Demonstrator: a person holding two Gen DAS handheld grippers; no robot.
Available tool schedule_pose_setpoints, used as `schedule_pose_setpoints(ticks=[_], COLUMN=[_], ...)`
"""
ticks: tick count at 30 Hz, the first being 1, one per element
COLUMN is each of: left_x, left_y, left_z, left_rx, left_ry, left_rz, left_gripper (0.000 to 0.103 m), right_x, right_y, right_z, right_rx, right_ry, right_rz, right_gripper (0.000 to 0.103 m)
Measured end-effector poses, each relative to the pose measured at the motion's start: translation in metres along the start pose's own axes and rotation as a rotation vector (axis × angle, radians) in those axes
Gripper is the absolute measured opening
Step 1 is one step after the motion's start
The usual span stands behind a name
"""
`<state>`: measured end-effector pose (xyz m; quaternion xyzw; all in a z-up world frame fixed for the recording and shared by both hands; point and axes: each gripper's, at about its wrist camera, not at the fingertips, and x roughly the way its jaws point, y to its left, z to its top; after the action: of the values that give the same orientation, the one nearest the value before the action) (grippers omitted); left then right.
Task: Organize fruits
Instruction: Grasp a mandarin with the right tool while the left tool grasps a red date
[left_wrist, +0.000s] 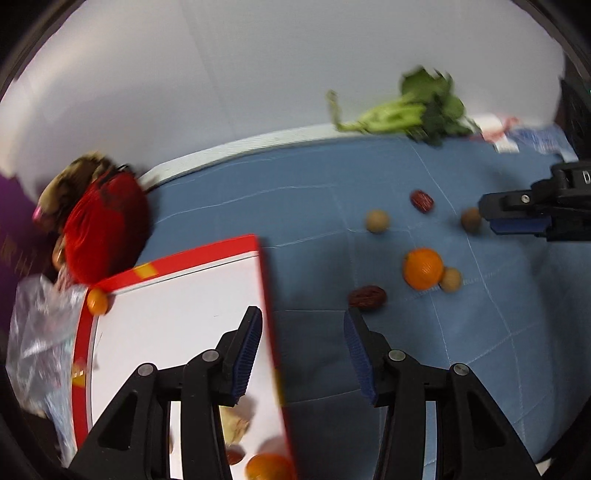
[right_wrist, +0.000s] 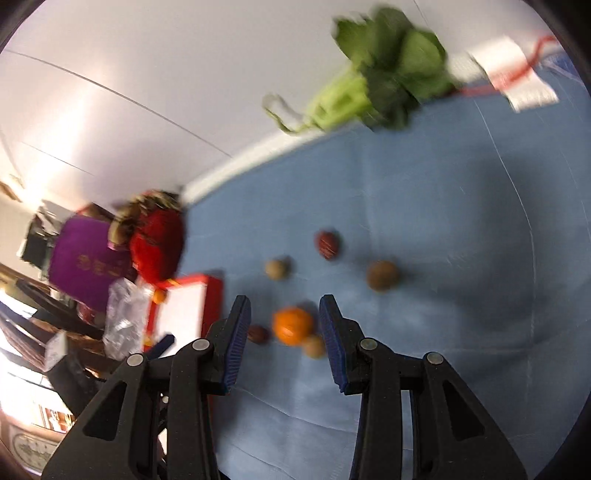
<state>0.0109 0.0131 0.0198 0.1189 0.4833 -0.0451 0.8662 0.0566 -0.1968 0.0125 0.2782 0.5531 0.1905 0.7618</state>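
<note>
An orange (left_wrist: 423, 268) (right_wrist: 293, 325) lies on the blue cloth (left_wrist: 480, 314) with two red dates (left_wrist: 368, 297) (left_wrist: 422, 201) and three small tan round fruits (left_wrist: 377, 221) (left_wrist: 471, 220) (left_wrist: 451, 279) around it. A red-rimmed white box (left_wrist: 177, 314) (right_wrist: 184, 308) holds another orange (left_wrist: 267, 467), a date and a small orange fruit (left_wrist: 97, 301). My left gripper (left_wrist: 303, 350) is open and empty, over the box's right edge. My right gripper (right_wrist: 284, 339) is open and empty, just short of the orange; it also shows in the left wrist view (left_wrist: 517, 218).
A leafy green vegetable (left_wrist: 417, 110) (right_wrist: 373, 88) lies at the far table edge by the white wall. A red pouch (left_wrist: 105, 236) (right_wrist: 157, 243), a purple box (right_wrist: 85, 266) and a clear plastic bag (left_wrist: 40, 332) (right_wrist: 123, 317) crowd the left side.
</note>
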Motion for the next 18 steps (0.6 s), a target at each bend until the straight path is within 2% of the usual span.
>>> schedule_pose_setpoints(ticks=[5, 8, 10, 14, 16, 18], left_x=[0.015, 0.023, 0.027, 0.028, 0.026, 0.025], left_y=[-0.013, -0.012, -0.009, -0.006, -0.005, -0.006], left_z=[0.002, 0.005, 0.003, -0.001, -0.002, -0.002], left_rx=[0.045, 0.031, 0.011, -0.004, 0.004, 0.009], left_ry=[0.032, 0.045, 0.063, 0.075, 0.067, 0.063], left_rz=[-0.01, -0.049, -0.092, -0.12, -0.119, -0.115], left_gripper=[0.048, 0.048, 0.048, 0.048, 0.049, 0.052], right_x=[0.018, 0.033, 0.044, 0.059, 0.067, 0.071], right_y=[0.004, 0.018, 0.025, 0.029, 0.027, 0.026], right_z=[-0.005, -0.008, -0.01, -0.011, -0.013, -0.013], right_rx=[-0.005, -0.057, -0.086, -0.152, -0.157, -0.156], right_ry=[0.053, 0.065, 0.079, 0.071, 0.09, 0.092], right_rz=[0.034, 0.029, 0.001, -0.099, -0.119, -0.126], right_gripper=[0.037, 0.037, 0.037, 0.037, 0.045, 0.045])
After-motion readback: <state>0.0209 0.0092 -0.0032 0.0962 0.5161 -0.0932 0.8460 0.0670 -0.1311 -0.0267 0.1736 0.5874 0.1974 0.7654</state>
